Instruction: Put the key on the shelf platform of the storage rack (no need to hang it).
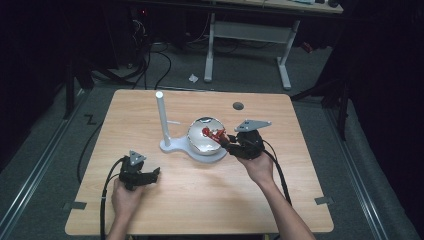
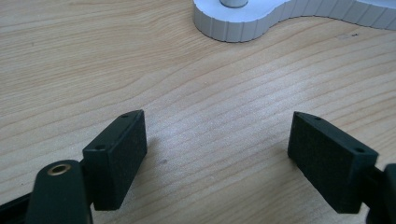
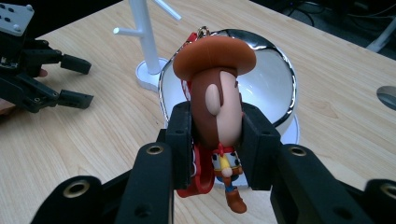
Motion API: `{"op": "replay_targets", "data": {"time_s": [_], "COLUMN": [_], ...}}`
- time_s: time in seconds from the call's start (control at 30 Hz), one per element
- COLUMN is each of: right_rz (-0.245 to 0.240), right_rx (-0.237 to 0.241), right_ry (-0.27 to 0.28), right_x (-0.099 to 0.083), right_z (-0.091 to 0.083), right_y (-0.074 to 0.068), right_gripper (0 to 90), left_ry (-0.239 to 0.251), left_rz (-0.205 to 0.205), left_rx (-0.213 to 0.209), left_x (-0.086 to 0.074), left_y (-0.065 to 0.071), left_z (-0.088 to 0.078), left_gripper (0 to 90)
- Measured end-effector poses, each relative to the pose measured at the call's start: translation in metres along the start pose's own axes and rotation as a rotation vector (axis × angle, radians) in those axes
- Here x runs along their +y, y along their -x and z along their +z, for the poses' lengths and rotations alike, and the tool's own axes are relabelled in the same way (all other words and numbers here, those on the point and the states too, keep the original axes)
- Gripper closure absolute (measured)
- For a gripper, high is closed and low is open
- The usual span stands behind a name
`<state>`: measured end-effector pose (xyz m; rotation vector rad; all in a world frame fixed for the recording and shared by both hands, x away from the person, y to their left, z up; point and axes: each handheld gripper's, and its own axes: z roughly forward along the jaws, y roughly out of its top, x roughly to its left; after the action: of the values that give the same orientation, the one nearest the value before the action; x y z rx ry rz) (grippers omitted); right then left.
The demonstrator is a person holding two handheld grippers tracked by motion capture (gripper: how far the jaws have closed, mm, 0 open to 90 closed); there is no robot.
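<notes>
A cowboy toy figure [image 3: 215, 102] with a brown hat, a keychain-like charm, hangs clamped by its head between the pads of my right gripper [image 3: 215, 140]. In the high view the toy [image 1: 214, 134] is held by the right gripper [image 1: 231, 142] over the right rim of a shiny metal bowl [image 1: 204, 135]. The bowl [image 3: 273, 88] sits on a white base with an upright white post [image 1: 162, 117] that has short pegs. My left gripper [image 1: 156, 172] rests on the table at the front left, open, with bare wood between its pads [image 2: 116, 161].
The white base's ribbed edge [image 2: 243, 28] lies beyond the left gripper. A round hole [image 1: 238, 106] marks the table's far right part. The left gripper [image 3: 74, 81] appears in the right gripper view. Table legs and cables stand on the floor behind.
</notes>
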<state>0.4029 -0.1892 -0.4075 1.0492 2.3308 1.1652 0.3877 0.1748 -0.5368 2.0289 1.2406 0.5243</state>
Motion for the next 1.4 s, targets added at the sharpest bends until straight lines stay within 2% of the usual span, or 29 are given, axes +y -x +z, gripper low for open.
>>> {"op": "replay_targets", "data": {"time_s": [0.5, 0.93, 1.4], "right_rz": [-0.008, 0.012, 0.008], "right_rx": [0.000, -0.013, -0.028], "right_ry": [-0.034, -0.058, -0.091], "right_x": [0.011, 0.008, 0.010], "right_z": [0.028, 0.049, 0.069], "right_y": [0.002, 0.007, 0.007], "right_gripper": [68.4, 68.3, 68.1], "left_ry": [0.000, 0.000, 0.000], "left_rz": [0.000, 0.000, 0.000], "left_rx": [0.000, 0.000, 0.000], "left_x": [0.000, 0.000, 0.000], "left_y": [0.000, 0.000, 0.000], "left_z": [0.000, 0.000, 0.000], "left_gripper": [20.2, 20.2, 20.2]}}
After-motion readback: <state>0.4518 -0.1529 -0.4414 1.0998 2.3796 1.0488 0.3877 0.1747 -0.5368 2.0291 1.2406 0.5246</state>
